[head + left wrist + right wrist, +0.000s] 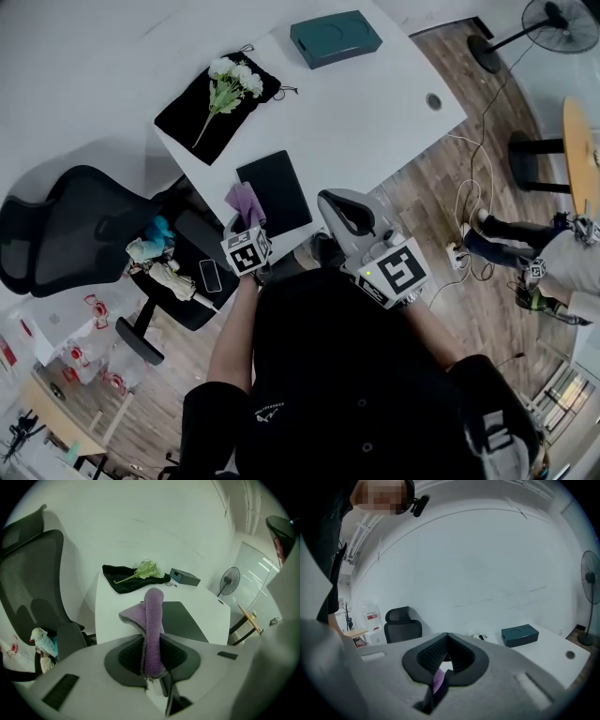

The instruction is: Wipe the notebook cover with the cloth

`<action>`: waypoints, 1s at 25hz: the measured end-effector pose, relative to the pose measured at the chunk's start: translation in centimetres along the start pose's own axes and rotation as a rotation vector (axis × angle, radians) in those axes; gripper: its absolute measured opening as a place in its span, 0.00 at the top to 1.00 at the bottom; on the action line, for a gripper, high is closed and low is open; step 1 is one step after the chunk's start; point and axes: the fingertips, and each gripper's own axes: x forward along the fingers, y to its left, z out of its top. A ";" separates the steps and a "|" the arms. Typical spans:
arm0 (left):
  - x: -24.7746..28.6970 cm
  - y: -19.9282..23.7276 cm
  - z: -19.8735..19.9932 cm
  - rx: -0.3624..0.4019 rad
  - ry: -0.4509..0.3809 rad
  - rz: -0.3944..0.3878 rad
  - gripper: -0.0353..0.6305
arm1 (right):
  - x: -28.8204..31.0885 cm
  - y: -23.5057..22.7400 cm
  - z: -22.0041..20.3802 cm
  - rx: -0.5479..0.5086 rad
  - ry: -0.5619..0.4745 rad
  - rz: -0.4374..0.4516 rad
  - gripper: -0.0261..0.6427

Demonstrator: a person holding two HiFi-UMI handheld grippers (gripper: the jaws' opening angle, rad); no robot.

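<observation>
Cloth [152,616] is hanging clamped in left gripper [151,651] at notebook's [275,192] near edge; right gripper [447,637] is hovering right of notebook, jaws pressing together, empty.

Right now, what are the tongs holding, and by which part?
The left tongs pinch the fuzzy purple cloth by one folded end; the rest sticks out. The right tongs are shut, empty.

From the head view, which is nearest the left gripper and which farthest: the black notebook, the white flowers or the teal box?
1. Black notebook, just ahead of the left gripper.
2. White flowers, on the black bag, left side.
3. Teal box, table's far end.
</observation>
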 end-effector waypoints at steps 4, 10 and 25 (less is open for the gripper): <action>-0.5 0.4 0.0 0.002 -0.005 0.026 0.84 | -0.4 -0.3 0.3 0.003 -0.010 0.003 0.96; -1.0 1.2 -0.3 0.012 -0.002 0.067 0.84 | -1.1 -0.2 0.2 0.007 -0.017 0.016 0.96; -2.1 -2.6 1.0 0.052 -0.048 0.011 0.84 | -2.5 -0.9 0.3 0.009 -0.038 0.015 0.96</action>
